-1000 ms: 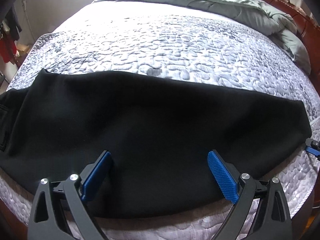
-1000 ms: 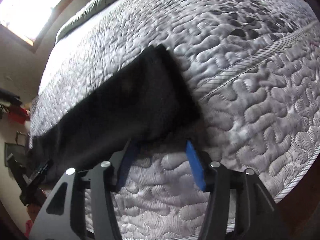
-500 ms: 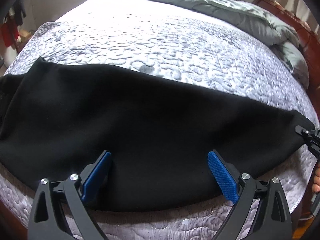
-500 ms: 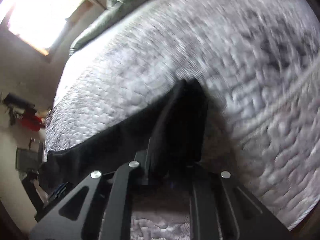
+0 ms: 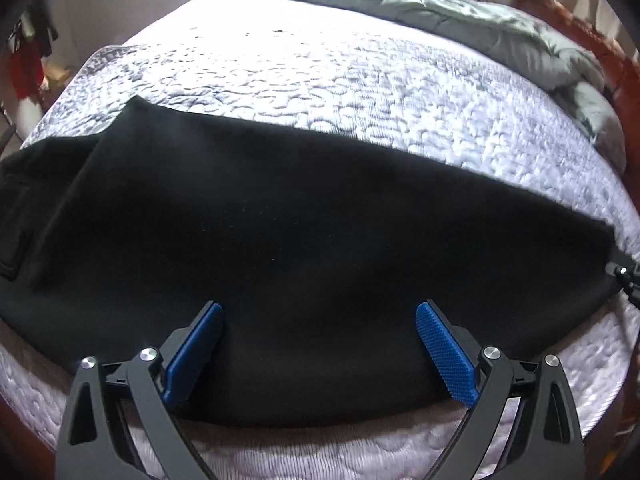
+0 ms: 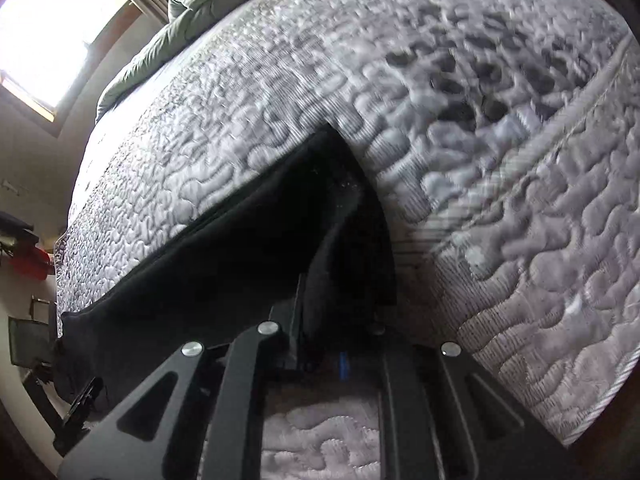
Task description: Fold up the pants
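Note:
Black pants (image 5: 304, 240) lie stretched across the near part of the quilted bed (image 5: 320, 80), waistband at the left. My left gripper (image 5: 318, 344) is open, its blue pads (image 5: 444, 356) hovering over the near edge of the pants' middle, holding nothing. My right gripper (image 6: 336, 344) is shut on the pants' leg end (image 6: 320, 216), which is lifted and bunched between the jaws. The right gripper's tip also shows in the left wrist view (image 5: 624, 280) at the pants' far right end.
A grey-green comforter (image 5: 460, 12) is piled at the far end of the bed by a wooden headboard (image 5: 592, 44). A bright window (image 6: 48, 28) is at the left. Red items (image 5: 24, 68) and dark clutter stand beside the bed.
My right gripper closed on the pants' leg end and has raised it off the quilt. My left gripper stayed open over the pants' middle, with the view shifting slightly.

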`<state>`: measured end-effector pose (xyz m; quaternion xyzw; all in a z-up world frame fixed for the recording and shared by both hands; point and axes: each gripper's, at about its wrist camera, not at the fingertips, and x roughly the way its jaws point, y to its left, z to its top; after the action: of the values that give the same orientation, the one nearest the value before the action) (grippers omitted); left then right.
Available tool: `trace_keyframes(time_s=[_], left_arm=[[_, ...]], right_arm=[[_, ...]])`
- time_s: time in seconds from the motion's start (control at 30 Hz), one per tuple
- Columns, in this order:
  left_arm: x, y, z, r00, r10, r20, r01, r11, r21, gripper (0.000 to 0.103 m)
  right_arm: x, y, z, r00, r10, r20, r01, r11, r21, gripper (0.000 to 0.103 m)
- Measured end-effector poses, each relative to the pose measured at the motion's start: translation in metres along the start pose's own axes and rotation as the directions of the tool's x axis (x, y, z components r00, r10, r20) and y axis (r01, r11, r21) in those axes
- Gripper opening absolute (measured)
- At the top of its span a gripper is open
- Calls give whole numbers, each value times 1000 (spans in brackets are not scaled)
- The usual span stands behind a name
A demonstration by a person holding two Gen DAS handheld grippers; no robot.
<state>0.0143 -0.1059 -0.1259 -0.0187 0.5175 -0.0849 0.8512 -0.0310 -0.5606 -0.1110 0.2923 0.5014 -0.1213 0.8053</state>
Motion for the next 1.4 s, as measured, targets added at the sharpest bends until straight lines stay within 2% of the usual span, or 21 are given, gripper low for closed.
trace_keyframes(time_s=[0.07,0.1,0.13,0.17,0.2,0.23,0.27,0.4,0.53,0.7,0.9,1.0,1.1,1.3,1.33,1.37,1.4], left_arm=[[-10,6,1,999,2,40,-1,1000,-14,98],[-9,9,1,998,35,58,-35,999,7,98],[-1,12,2,998,60,34,-61,998,32,98],[13,16,3,998,49,-45,-47,997,58,97],[15,19,3,998,34,-57,-30,996,83,96],[9,21,4,999,37,-29,-34,995,89,96],[2,25,5,999,47,-9,-46,996,77,96],[-19,53,13,1000,-9,11,9,999,-43,97],[-34,81,13,999,2,32,1,994,-110,97],[-45,115,10,998,63,30,-59,988,-141,97],[-58,157,1,996,90,17,-85,976,-200,97],[-64,173,-2,996,87,20,-81,970,-230,97],[-68,187,-5,997,67,23,-58,959,-276,97],[-73,200,-8,999,43,30,-31,948,-317,97],[-74,200,-8,999,38,30,-27,947,-319,97],[-73,200,-8,999,34,29,-22,947,-320,97],[-73,200,-9,999,25,26,-15,947,-322,97]], right_arm=[[-8,9,1,1000,-22,21,23,999,-26,10],[-8,12,1,999,-40,20,40,999,-29,10],[-6,15,3,998,-58,17,59,998,-33,10],[-7,19,3,997,-74,20,74,997,-36,10],[-11,23,1,997,-73,27,74,997,-38,10],[-18,28,0,997,-54,47,55,998,-39,10],[-26,36,0,997,-35,67,38,998,-47,10],[-56,77,2,991,20,131,-5,993,-115,10],[-72,147,-6,985,102,136,-65,965,-252,10],[-61,239,-32,984,163,66,-122,903,-412,11],[-23,342,-87,978,203,-55,-199,807,-556,11],[-3,380,-113,972,207,-108,-230,767,-600,11],[19,413,-142,973,174,-152,-231,726,-648,11],[62,448,-189,967,123,-222,-247,656,-713,12],[67,448,-194,964,127,-234,-259,648,-716,18],[70,447,-198,958,134,-253,-278,643,-713,29],[74,444,-200,942,151,-300,-324,642,-695,35]])
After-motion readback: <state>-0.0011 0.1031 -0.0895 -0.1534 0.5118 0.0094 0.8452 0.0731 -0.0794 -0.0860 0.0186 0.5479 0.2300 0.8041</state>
